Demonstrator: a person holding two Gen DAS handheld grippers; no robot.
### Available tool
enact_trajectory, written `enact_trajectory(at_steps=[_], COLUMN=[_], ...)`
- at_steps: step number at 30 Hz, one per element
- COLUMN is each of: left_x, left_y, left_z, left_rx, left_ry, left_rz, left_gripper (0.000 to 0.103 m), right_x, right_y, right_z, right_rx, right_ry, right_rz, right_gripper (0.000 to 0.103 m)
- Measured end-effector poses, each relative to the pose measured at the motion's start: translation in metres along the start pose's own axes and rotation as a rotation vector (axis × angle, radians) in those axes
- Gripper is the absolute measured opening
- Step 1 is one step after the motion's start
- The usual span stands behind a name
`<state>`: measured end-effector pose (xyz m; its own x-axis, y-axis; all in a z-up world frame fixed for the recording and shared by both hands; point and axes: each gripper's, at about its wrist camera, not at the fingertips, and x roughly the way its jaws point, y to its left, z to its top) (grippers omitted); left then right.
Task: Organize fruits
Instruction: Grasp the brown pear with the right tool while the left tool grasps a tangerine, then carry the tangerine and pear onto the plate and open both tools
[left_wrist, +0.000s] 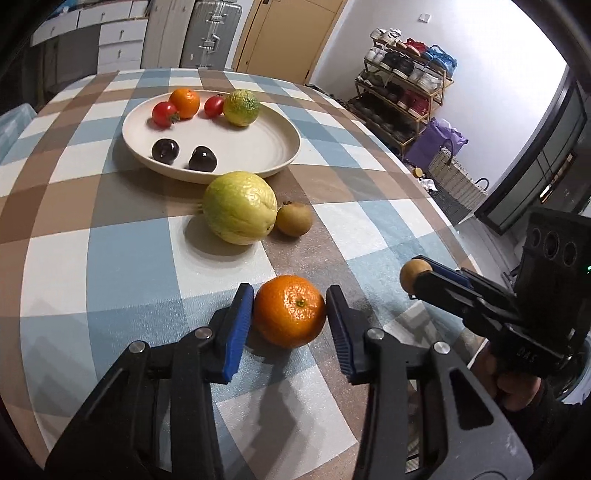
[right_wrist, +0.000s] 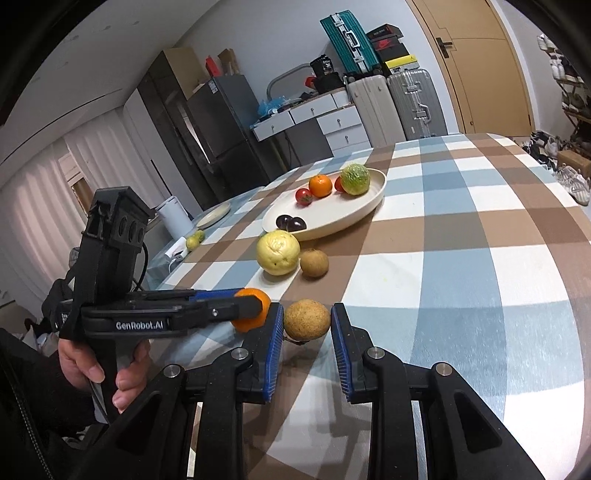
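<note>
Left claw (left_wrist: 289, 312) clamps the mandarin (left_wrist: 289, 311) at its sides, soft-skinned so squeeze lightly; right claw (right_wrist: 307, 320) grips a small, firm brown fruit (right_wrist: 306, 319) across its middle.

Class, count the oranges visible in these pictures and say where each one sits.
2: one orange on the plate at; another orange between the left gripper fingers on the tablecloth.
</note>
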<state>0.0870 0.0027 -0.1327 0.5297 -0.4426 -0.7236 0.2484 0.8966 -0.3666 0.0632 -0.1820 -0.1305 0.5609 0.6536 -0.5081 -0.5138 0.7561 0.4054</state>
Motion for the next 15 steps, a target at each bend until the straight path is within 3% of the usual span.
enact_trajectory(at_steps=[8,15], left_x=[-0.008,-0.028], left_y=[0.004,0.034], left_z=[0.002,0.027], left_rx=[0.015,-0.036], left_ry=[-0.009,-0.054], left_rz=[-0.026,-0.061], left_gripper=[0.037,0.037], right_x=[0.005,0.010], right_y=[0.002,0.002], right_z=[0.002,0.020], right_rx=[-0.004,-0.024], right_ry=[0.014,0.013], right_rz=[-0.001,-0.009], right_gripper=[0.027,0.027])
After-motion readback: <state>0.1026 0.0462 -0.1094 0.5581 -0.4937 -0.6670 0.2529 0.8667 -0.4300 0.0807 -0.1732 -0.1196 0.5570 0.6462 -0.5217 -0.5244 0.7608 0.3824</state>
